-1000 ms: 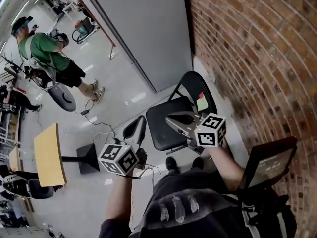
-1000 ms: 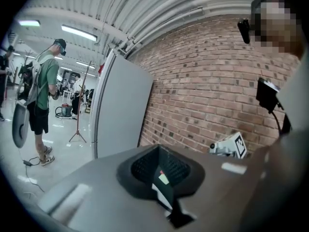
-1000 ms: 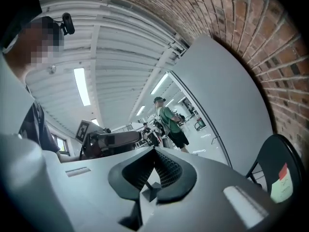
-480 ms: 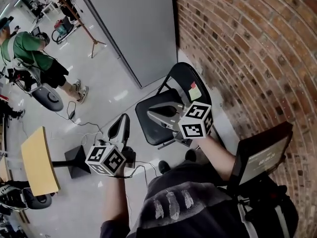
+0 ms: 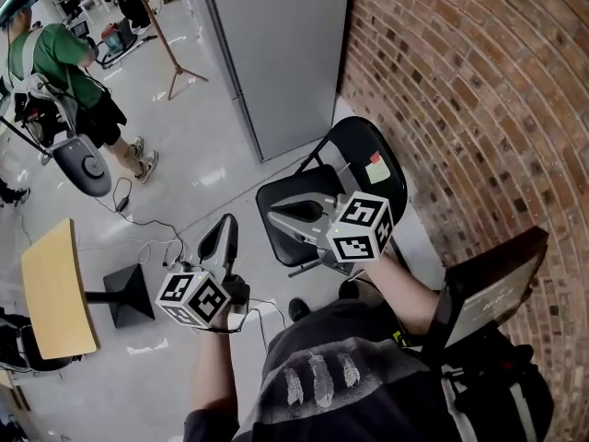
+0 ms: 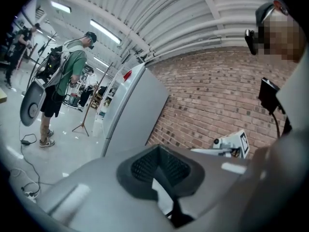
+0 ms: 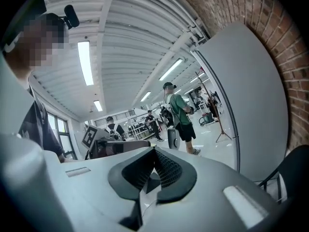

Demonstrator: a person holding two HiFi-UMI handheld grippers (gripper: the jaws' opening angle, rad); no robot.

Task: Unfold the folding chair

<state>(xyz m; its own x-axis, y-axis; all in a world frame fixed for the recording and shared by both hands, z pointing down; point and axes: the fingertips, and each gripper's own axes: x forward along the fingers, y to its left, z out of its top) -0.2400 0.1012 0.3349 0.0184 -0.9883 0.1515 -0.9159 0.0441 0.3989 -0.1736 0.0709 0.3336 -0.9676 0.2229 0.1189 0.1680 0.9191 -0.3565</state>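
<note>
The black folding chair (image 5: 299,196) stands by the brick wall with its seat down and its rounded backrest (image 5: 361,147) up; a small green and pink note (image 5: 375,168) sticks to the backrest. My right gripper (image 5: 274,215) hovers over the seat's front, shut and empty. My left gripper (image 5: 225,227) is left of the chair, over the floor, also shut and empty. The left gripper view shows its pads (image 6: 145,166) pressed together. In the right gripper view the jaws (image 7: 153,169) are closed, and part of the chair (image 7: 289,175) shows at the lower right.
A grey cabinet (image 5: 276,44) stands against the brick wall (image 5: 479,109) behind the chair. A person in a green shirt (image 5: 55,58) stands far left, beyond a wooden table (image 5: 51,288). Cables (image 5: 138,224) cross the floor. A black screen (image 5: 488,293) sits at my right.
Both grippers have slid leftward in the head view, the left one also lower. Both stay shut. The chair has not changed.
</note>
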